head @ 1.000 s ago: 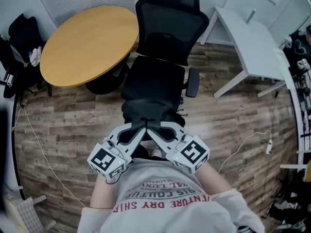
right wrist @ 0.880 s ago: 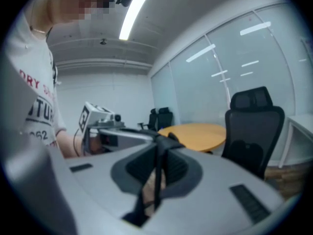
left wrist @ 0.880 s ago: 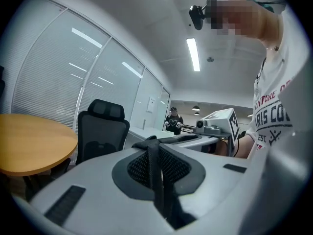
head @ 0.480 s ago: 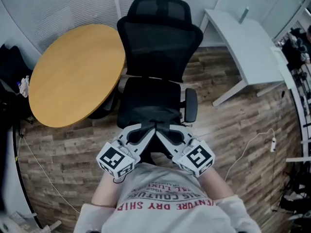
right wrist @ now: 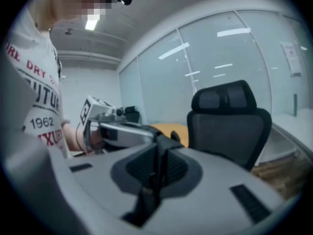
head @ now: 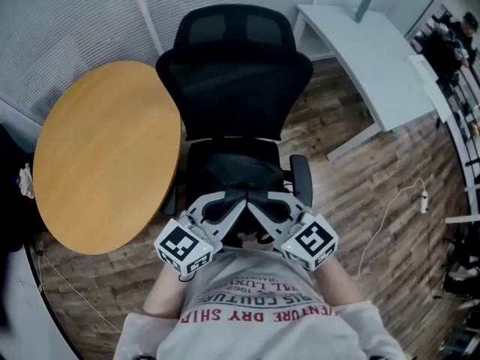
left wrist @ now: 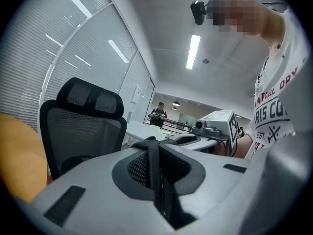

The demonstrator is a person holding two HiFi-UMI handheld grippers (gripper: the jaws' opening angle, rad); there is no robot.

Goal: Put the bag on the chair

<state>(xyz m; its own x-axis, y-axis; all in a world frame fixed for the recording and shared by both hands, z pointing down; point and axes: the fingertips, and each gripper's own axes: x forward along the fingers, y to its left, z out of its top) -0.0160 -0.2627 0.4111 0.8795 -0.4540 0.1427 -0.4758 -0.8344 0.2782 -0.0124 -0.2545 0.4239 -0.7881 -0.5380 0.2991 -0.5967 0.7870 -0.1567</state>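
The black office chair [head: 234, 77] stands straight ahead, its seat [head: 201, 160] just beyond my hands. The black bag [head: 244, 175] hangs or lies over the seat's front edge; I cannot tell whether it touches. My left gripper [head: 238, 201] and right gripper [head: 253, 201] meet tip to tip above it. In the left gripper view, the left gripper [left wrist: 155, 153] is shut on a black bag strap [left wrist: 153, 173]. In the right gripper view, the right gripper [right wrist: 159, 153] pinches another black strap [right wrist: 155, 175], with the chair [right wrist: 230, 124] behind.
A round wooden table [head: 97, 152] stands close at the chair's left. A white desk [head: 367, 47] is at the back right. The chair's right armrest [head: 301, 180] is beside my right gripper. A white cable [head: 397, 205] lies on the wood floor at the right.
Both grippers and the bag have moved forward toward the chair; the bag has gone from the floor in front of the seat to over the seat's front. Both grips are unchanged.
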